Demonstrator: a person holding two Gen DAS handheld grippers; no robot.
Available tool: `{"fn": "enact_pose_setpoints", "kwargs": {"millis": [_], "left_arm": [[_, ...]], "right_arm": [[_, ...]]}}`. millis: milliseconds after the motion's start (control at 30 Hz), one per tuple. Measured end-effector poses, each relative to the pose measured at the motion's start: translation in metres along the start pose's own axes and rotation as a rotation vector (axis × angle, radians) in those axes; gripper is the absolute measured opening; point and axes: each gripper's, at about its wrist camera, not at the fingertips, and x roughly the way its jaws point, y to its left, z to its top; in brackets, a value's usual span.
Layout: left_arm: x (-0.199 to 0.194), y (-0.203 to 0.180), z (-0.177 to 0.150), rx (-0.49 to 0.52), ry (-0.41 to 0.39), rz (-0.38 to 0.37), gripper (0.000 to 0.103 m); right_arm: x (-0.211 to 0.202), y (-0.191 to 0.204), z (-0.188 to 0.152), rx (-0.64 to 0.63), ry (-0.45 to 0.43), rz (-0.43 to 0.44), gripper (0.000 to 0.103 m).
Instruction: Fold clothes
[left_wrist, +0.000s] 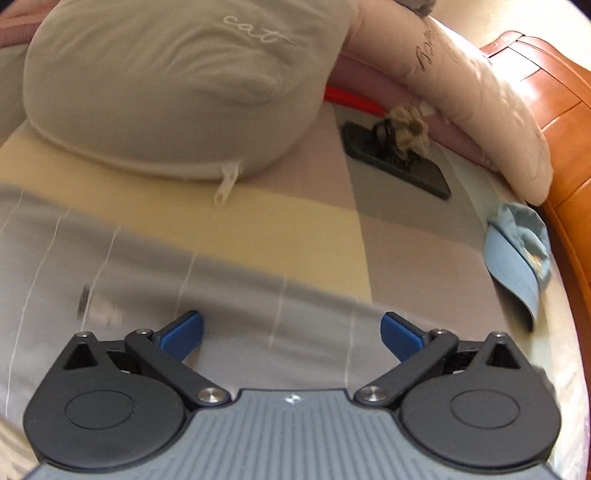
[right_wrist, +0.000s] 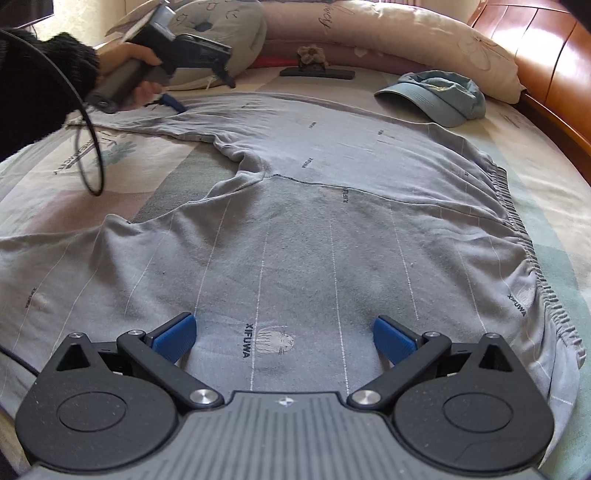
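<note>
Grey striped pants (right_wrist: 314, 229) printed with "XIFUWA" lie spread flat on the bed, waistband at the right, legs running left. My right gripper (right_wrist: 284, 338) hovers open over the near leg, nothing between its blue fingers. In the left wrist view my left gripper (left_wrist: 291, 334) is open just above the same grey cloth (left_wrist: 147, 273) near the far leg's end. Seen from the right wrist, the left gripper (right_wrist: 173, 101) is held in a hand with a dark sleeve at the far leg's cuff.
A grey "cat" cushion (left_wrist: 166, 92) and pale pillows (right_wrist: 406, 33) line the head of the bed. A dark phone (left_wrist: 395, 162) with a fuzzy charm lies near them. A light blue cap (right_wrist: 436, 98) sits beside the waistband. A wooden bed frame (right_wrist: 546, 66) curves along the right.
</note>
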Motion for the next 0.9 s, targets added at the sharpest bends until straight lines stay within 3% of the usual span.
{"fn": "enact_pose_setpoints", "kwargs": {"millis": [233, 567, 900], "left_arm": [[0.004, 0.002, 0.018, -0.007, -0.046, 0.024, 0.101], [-0.033, 0.041, 0.013, 0.031, -0.069, 0.072, 0.102], [-0.019, 0.039, 0.021, 0.126, -0.088, 0.209, 0.101]], "right_arm": [[0.000, -0.001, 0.000, -0.009, 0.001, 0.006, 0.103], [0.002, -0.001, 0.001, -0.012, 0.008, 0.008, 0.103], [-0.001, 0.000, -0.006, -0.019, -0.037, 0.009, 0.103]]}}
